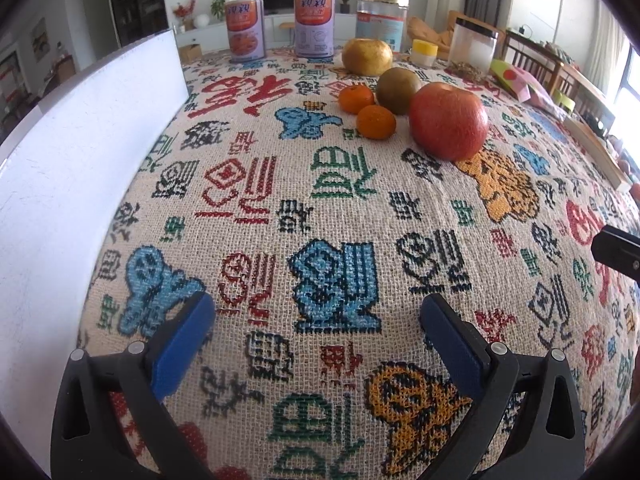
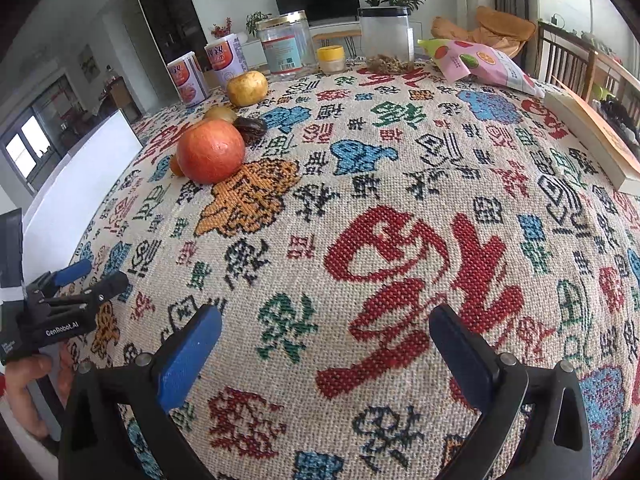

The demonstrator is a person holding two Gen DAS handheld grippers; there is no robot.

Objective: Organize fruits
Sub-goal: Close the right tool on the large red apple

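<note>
A big red apple lies on the patterned tablecloth, far ahead and right of my left gripper, which is open and empty. Behind the apple lie two small mandarins, a green-brown fruit and a yellow pear. In the right wrist view the apple is far ahead to the left, with the pear, a brown-green fruit and a dark fruit behind it. My right gripper is open and empty. The left gripper shows at the left edge.
A white board stands along the table's left side. Two cans, a glass jar, a small yellow-lidded pot and a clear canister stand at the far edge. A snack bag and a book lie right.
</note>
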